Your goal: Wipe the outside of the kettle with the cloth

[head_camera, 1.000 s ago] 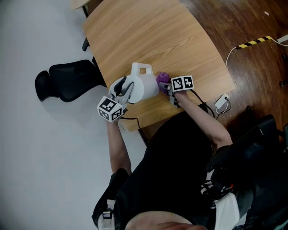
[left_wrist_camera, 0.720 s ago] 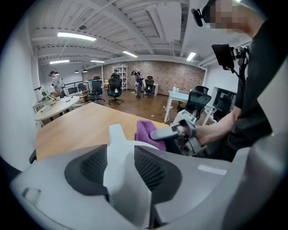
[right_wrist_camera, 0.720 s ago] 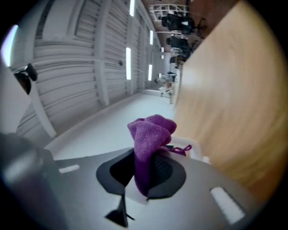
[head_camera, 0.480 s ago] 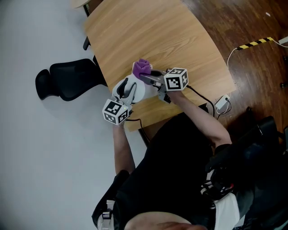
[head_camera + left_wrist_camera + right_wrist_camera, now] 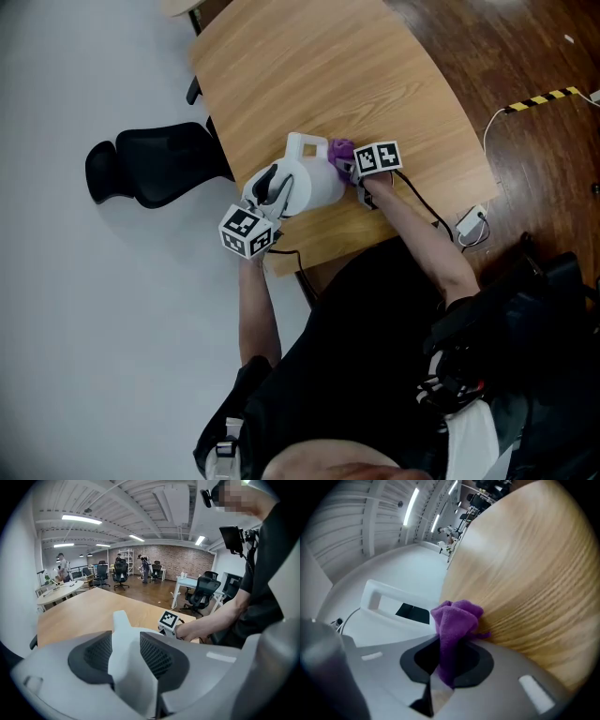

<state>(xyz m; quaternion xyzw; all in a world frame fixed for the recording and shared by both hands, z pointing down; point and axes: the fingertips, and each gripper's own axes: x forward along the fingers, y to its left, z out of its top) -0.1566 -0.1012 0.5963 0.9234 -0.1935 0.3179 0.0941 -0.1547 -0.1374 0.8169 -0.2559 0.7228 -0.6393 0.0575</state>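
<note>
Okay, mid-wipe: my left gripper (image 5: 270,190) is clamped on the kettle (image 5: 314,183), centre frame on the table (image 5: 309,75). My right gripper (image 5: 354,172) pinches the purple cloth (image 5: 339,150), probably touching the kettle's right side. Next: sweep it around the body.

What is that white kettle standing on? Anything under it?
The kettle stands on the wooden table. No stand shows around its base, but the spot directly beneath it is covered by the kettle's own body.

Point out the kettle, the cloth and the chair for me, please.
kettle (image 5: 317,186): head view, on its white body.
cloth (image 5: 457,617): right gripper view, on its bunched top.
chair (image 5: 169,164): head view, on its black seat.
</note>
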